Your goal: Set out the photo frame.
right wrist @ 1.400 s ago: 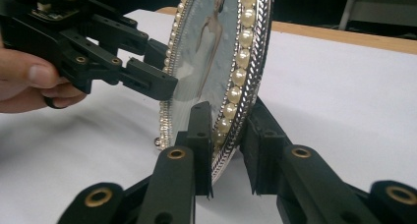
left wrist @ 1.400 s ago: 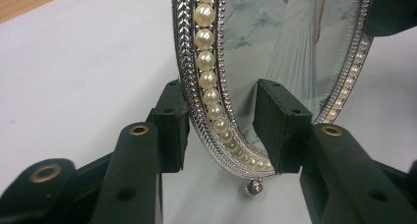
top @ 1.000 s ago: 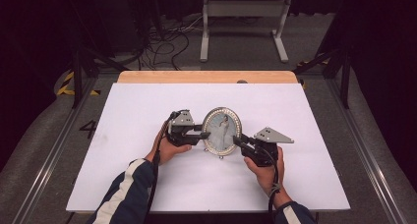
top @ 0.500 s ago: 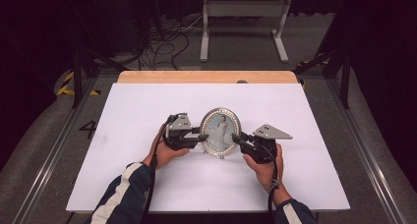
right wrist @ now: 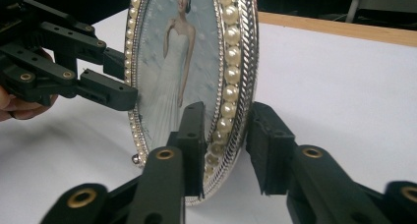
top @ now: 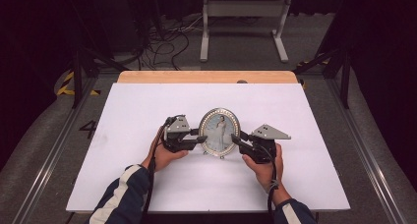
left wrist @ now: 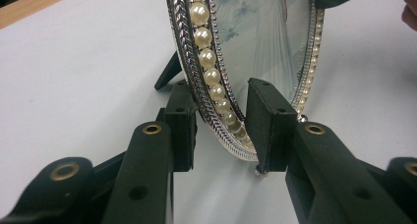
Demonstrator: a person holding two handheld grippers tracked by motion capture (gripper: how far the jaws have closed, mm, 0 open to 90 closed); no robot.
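The right hand-held gripper (right wrist: 223,135) has just been opening, its jaws now loose around the frame's (top: 219,131) rim. The left hand-held gripper (left wrist: 219,118) straddles the opposite rim, contact unclear. The frame stands mid-worktop (top: 314,111), apparently being released.

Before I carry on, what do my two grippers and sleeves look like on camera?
Both the left gripper and right gripper are matte black, each topped by a grey three-cornered plate. Their jaw arms carry brass-ringed pivot holes and end in blocky black pads. A black cable trails from each. The sleeves are dark navy; the left sleeve has white stripes.
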